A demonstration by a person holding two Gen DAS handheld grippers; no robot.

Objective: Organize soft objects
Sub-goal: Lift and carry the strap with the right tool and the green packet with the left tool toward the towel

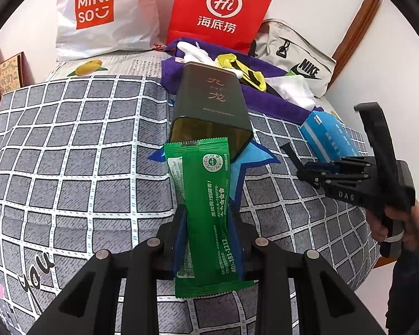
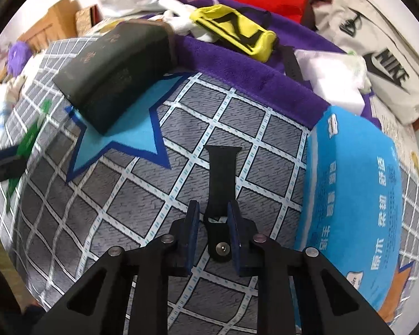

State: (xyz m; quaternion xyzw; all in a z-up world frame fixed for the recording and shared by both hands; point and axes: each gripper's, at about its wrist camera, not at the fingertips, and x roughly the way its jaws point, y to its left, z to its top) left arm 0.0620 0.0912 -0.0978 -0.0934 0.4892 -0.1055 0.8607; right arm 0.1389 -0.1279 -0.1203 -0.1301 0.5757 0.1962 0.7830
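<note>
**Left gripper pinches a green sachet; right gripper straddles a black strap**

Left gripper (image 1: pixel 206 223) has its jaws drawn narrow onto a green sachet (image 1: pixel 202 203), the blue pads pressing both long edges about halfway down. The sachet stands nearly upright in the grip, its top seal right at the open mouth of a dark tin (image 1: pixel 209 103). The tin lies on its side on the bed (image 1: pixel 69 153), mouth toward the camera, its near end resting on a blue star patch (image 2: pixel 131 131) printed on the checked cover. Its far end sits against a purple towel (image 2: pixel 237 67).

Right gripper (image 2: pixel 212 223) points steeply down at the cover, and a person's hand (image 1: pixel 396 223) holds it at the right edge of the bed. Its jaws stand narrow, with a black strap (image 2: pixel 222 173) between them. The strap's lower end, with a metal stud, lies in the gap; whether the pads actually press it cannot be told. The rest of the strap lies flat on the cover, running away from the gripper.

Just right of the strap lies a blue tissue pack (image 2: pixel 354 195), near the bed's right edge. On the purple towel farther back lie a yellow and black pouch (image 2: pixel 234 33), something white beside it, and a white folded item (image 2: pixel 329 81). Along the far edge, against the wall, stand a white shopping bag (image 1: pixel 106 14), a red paper bag (image 1: pixel 220 8) and a pale Nike bag (image 1: pixel 299 58).
</note>
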